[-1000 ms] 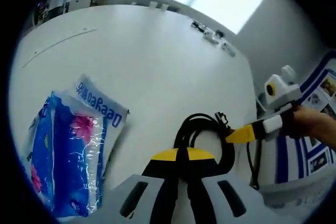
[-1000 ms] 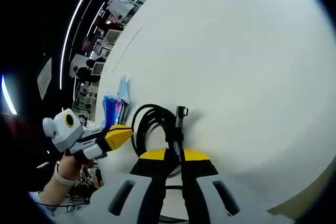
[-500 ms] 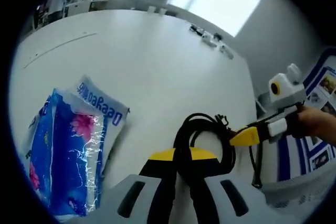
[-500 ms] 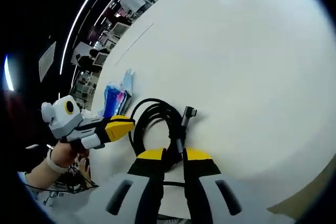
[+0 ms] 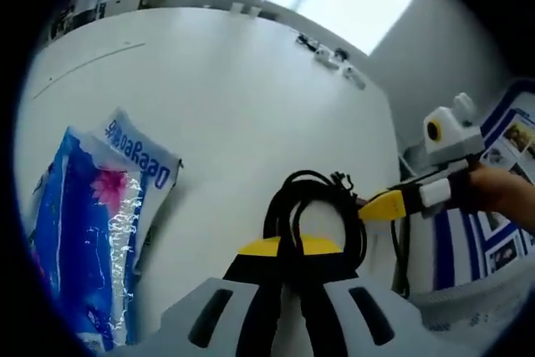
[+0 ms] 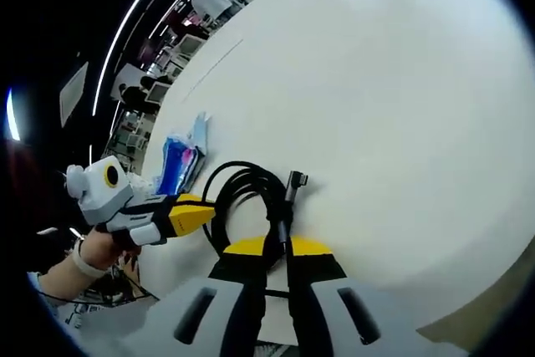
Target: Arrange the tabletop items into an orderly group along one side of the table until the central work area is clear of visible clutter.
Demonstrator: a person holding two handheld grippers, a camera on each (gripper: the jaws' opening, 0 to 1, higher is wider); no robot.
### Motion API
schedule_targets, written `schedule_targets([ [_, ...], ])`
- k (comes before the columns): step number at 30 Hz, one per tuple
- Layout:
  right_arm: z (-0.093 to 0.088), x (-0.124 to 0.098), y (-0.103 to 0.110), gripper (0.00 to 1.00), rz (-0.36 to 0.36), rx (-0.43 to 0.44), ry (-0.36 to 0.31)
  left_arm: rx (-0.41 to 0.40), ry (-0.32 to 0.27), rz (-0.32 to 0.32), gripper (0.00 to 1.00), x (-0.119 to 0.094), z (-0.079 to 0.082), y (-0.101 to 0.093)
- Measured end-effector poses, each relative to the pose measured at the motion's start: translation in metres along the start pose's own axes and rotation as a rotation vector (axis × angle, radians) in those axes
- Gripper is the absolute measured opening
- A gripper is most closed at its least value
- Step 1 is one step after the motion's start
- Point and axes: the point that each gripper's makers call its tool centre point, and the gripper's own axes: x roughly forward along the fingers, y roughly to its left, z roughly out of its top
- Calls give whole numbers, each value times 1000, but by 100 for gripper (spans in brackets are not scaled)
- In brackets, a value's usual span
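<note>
Black coiled cable (image 5: pixel 313 206), just one, is pinched by both claws on the white table (image 5: pixel 226 89): the left gripper (image 5: pixel 290 250) and the right gripper (image 6: pixel 274 250) are each clamped on it. One blue plastic packet (image 5: pixel 84 232) is seen lying well apart.

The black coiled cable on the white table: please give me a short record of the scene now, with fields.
cable: black coiled cable lying on the white table
left gripper: shut on the cable's near side
right gripper: shut on the cable's plug end
package: blue plastic package flat on the table, beside the cable
far edge: small items, too small to identify
</note>
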Motion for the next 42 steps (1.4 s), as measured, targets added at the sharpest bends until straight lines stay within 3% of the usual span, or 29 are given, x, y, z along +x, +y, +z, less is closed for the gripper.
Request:
schedule_targets([
  [8,1,-4,-4,8,-16,-25,-20,15,-13,-10,2,2,0,-3],
  [10,3,-8,-4,14,-9,-4,-45,50,-35,-9,2,-1,3,-2],
  [13,1,-17,-2,32,-12,-5,-80,101,-97,-21,2,-11,11,-2],
  [15,2,-32,0,31,-20,-44,-119,123,-157,-62,3,-25,17,-8],
  [18,7,-53,19,29,-2,-47,-202,171,-238,-97,2,-44,27,-15],
  [19,14,-64,27,29,7,-85,-252,163,-244,-105,0,-54,24,-17],
  [22,30,-86,41,30,23,-175,-319,234,-315,-124,0,-79,29,-23],
  [24,41,-99,62,32,88,-226,-345,201,-344,-99,2,-97,30,-19],
  [26,47,-104,71,32,108,-252,-355,187,-379,-79,8,-109,32,-13],
  [29,60,-109,98,32,171,-310,-396,169,-392,-34,13,-127,26,1],
  [32,62,-102,113,33,200,-374,-383,77,-395,-18,13,-137,18,11],
  [33,61,-96,118,33,208,-391,-367,88,-401,32,14,-141,16,20],
  [34,59,-91,122,33,217,-403,-346,81,-395,32,15,-142,13,21],
  [35,58,-85,130,33,245,-454,-329,30,-411,53,15,-145,12,25],
  [37,58,-76,135,29,249,-519,-294,7,-420,76,15,-150,11,29],
  [39,58,-66,144,30,282,-603,-239,-15,-433,131,15,-157,15,36],
  [40,69,-63,136,29,293,-660,-201,-14,-438,172,16,-163,17,40],
  [42,69,-59,138,31,298,-719,-145,4,-454,245,18,-171,20,48],
])
